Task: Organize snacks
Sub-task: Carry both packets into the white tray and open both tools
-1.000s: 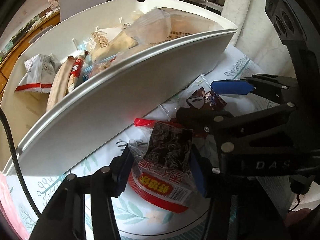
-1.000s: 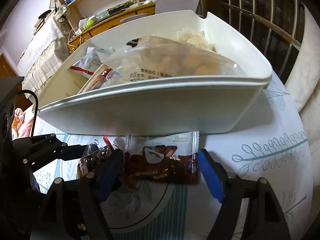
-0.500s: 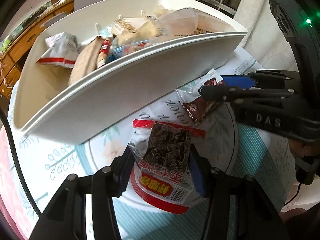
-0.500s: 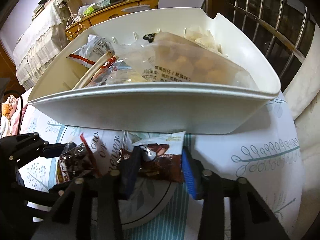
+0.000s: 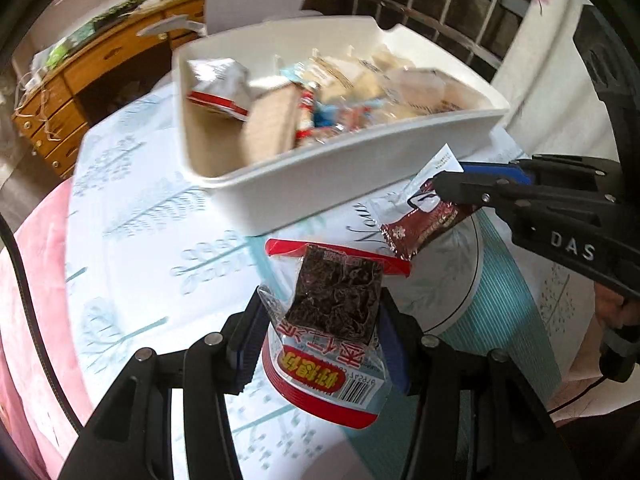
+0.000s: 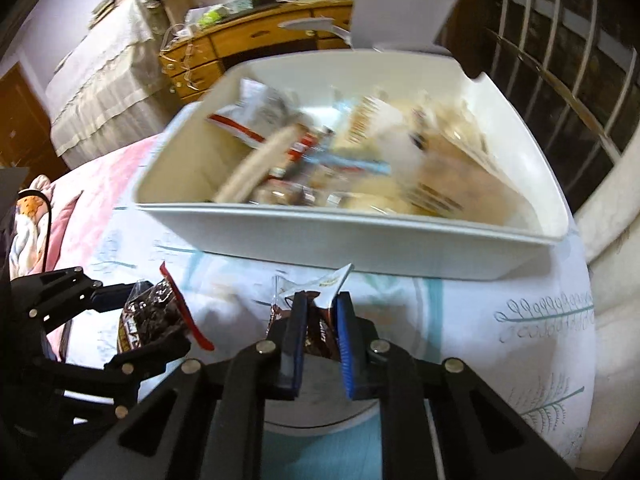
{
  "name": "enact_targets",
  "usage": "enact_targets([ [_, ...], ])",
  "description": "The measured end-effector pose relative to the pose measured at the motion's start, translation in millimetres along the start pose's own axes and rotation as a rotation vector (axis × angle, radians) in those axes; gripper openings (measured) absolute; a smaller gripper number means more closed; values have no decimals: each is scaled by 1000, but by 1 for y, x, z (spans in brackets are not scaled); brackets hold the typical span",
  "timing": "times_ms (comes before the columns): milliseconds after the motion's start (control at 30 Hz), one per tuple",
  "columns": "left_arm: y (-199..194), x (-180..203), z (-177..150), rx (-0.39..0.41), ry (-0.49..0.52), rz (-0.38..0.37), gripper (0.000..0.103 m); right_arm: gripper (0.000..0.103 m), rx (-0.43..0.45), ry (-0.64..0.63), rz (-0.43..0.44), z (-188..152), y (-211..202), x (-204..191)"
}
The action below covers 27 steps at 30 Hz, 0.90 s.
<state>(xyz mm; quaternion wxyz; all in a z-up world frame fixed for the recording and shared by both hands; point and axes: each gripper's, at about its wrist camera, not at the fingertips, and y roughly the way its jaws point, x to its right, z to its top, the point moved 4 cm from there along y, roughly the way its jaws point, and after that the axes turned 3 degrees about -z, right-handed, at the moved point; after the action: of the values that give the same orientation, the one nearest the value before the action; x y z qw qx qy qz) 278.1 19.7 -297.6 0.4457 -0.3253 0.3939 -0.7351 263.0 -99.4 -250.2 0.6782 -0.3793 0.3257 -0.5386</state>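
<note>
Two tongs, each w/ a snack, above the desk (image 5: 132, 208). Left tongs (image 5: 320, 336) clamp a red-edged dark snack pack (image 5: 336, 320). Right tongs (image 6: 320, 332), just closed narrow, pinch a brown packet (image 5: 424, 224) at 2 o'clock. White bin (image 6: 360, 240) of snacks at 12.

Two black, angular handheld grippers, the left gripper (image 5: 320, 332) and the right gripper (image 6: 320, 340), carry blue pads on their fingers and silver screws along the linkages. White letters "DAS" mark the right gripper's flank at right of the left-wrist frame; a black cable curves down that frame's left edge.
</note>
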Motion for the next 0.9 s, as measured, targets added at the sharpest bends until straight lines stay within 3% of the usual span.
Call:
enact_targets([
  [200,-44,-29,4,60,-49,7,50,14,67,-80,23,21,-33,-39],
  [400,-79,-60,25,87,-121,-22,50,14,149,-116,-9,52,-63,-57],
  [633,-88,-73,75,134,-228,-151,50,14,200,-123,-111,90,-81,-43],
  [900,-76,-51,131,165,-220,-195,51,14,262,-121,-200,129,-101,-18],
])
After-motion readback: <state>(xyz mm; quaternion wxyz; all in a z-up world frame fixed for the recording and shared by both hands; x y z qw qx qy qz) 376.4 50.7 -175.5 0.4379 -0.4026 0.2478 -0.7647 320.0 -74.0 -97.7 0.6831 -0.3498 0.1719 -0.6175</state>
